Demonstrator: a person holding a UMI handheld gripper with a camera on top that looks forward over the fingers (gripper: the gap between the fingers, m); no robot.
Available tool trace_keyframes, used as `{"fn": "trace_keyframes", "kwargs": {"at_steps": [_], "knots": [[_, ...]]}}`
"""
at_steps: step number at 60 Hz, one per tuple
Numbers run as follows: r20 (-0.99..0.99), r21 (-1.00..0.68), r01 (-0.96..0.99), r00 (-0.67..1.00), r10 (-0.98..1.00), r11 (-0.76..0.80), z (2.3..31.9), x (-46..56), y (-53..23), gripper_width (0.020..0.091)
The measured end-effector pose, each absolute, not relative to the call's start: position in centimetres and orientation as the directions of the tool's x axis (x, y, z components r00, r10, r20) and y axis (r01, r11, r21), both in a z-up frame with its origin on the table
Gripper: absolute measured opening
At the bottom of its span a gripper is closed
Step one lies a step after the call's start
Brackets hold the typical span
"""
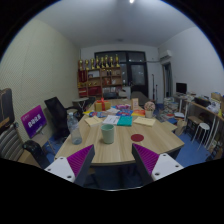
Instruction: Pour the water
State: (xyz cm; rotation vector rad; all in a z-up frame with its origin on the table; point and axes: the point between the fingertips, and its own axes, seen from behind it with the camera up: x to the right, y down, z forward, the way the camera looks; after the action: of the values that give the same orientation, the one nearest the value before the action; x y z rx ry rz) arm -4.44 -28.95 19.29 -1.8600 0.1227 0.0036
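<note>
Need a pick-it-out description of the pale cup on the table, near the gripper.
Start at the big wooden table in the middle of the room. Just beyond the open gripper, near the table's closest edge, stands a cup. It is the only pale green upright cylinder there; the neighbours are flat papers and books.

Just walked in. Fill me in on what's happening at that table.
A person holds a gripper out toward a cluttered wooden table. Its fingers are open and grip nothing. A pale cup stands on the table just beyond them, and a clear bottle farther off to one side. Nothing is being poured yet.
</note>
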Motion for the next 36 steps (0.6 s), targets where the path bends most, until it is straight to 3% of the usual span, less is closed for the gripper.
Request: {"fn": "trace_keyframes", "kwargs": {"at_steps": [9, 20, 36], "knots": [[-0.026, -0.955, -0.068, 0.989, -0.148, -0.288, 19.2, -6.5, -28.6, 0.0823], [0.017, -0.948, -0.050, 0.978, -0.208, -0.314, 17.2, -9.8, -27.8, 0.0824], [-0.026, -0.947, -0.061, 0.993, -0.112, -0.316, 16.9, -18.2, -22.4, 0.0821]]}}
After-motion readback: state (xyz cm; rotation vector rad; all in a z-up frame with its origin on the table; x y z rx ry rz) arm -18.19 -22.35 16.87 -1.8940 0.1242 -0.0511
